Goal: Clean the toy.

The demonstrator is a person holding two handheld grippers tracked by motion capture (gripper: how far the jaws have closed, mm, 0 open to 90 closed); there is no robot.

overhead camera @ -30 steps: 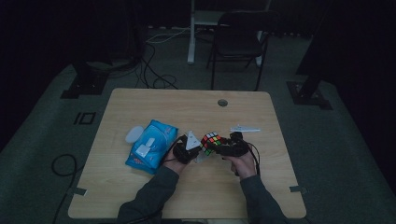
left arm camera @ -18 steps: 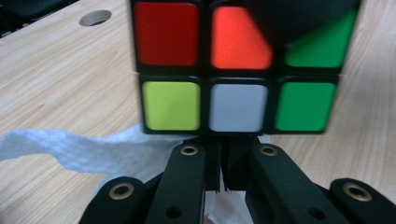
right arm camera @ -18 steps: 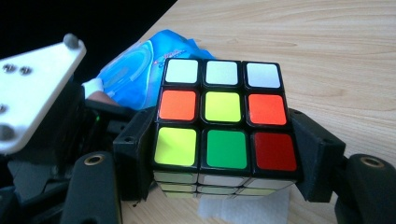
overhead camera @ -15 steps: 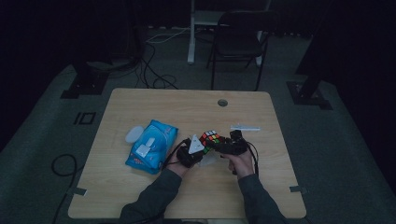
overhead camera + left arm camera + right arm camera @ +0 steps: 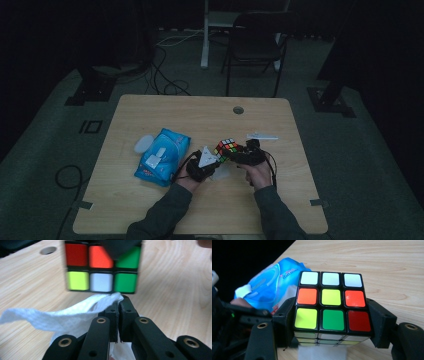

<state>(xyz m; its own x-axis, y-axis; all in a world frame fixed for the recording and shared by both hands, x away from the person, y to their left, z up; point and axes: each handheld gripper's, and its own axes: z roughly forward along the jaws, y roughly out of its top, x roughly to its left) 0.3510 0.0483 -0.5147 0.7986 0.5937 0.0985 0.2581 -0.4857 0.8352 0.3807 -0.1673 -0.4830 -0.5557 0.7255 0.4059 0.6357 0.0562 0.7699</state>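
A scrambled colour cube (image 5: 226, 148) hangs just above the table near its middle, and my right gripper (image 5: 239, 154) is shut on its two sides. In the right gripper view the black jaws clamp the cube (image 5: 332, 305), whose top face shows white, orange, yellow, green and red tiles. My left gripper (image 5: 118, 302) is shut on a white wipe (image 5: 62, 315). The wipe's tip reaches the lower edge of the cube (image 5: 101, 267) right in front of it. The left gripper (image 5: 202, 165) sits close to the left of the cube, and part of the wipe (image 5: 322, 353) lies under it.
A blue pack of wet wipes (image 5: 162, 156) lies left of the hands, with a small white lid (image 5: 143, 143) beside it. A flat white strip (image 5: 261, 136) lies behind the right gripper. The wooden table (image 5: 165, 115) has a cable hole (image 5: 238, 109); a chair (image 5: 255, 45) stands beyond it.
The left gripper with the wipe has shifted slightly beside the cube. The right hand and the cube have stayed where they were.
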